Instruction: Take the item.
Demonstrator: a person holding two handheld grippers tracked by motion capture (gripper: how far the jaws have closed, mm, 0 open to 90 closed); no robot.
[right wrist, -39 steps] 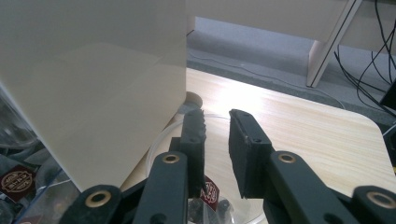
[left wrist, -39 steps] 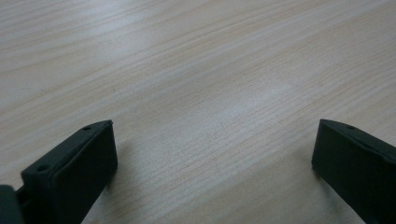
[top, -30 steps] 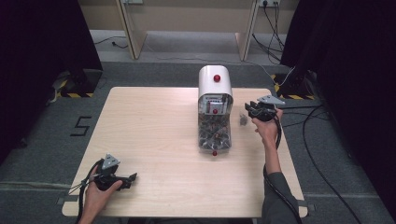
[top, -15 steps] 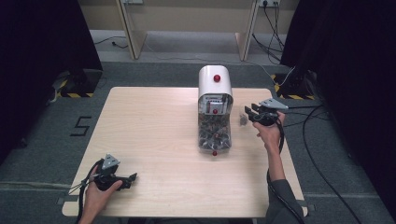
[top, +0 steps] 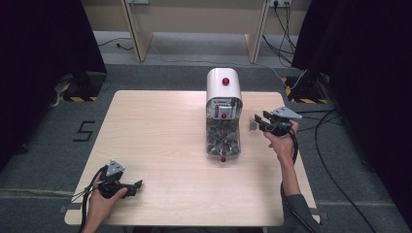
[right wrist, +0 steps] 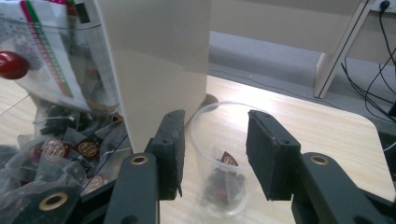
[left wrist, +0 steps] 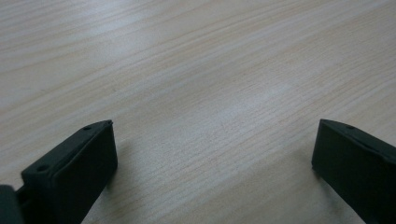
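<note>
the right gripper [right wrist: 212, 154] has its jaws apart w/ nothing held, either side of the clear cup [right wrist: 223, 158] w/ a sachet in it just right of the dispenser [top: 224, 114], prob lined up to grab it, while the left gripper [top: 127, 187] idles wide open & empty, well left of the dispenser near the table [top: 160, 136] edge.

Worktop [top: 160, 136]: dispenser [top: 224, 116] right of centre, toward the far edge, packets inside. Cup [right wrist: 223, 158] just right of it, apparently holding one packet [right wrist: 229, 159]. Right tongs [right wrist: 212, 154] straddle the cup. Left tongs [top: 136, 187] at near-left corner, over bare worktop.
</note>
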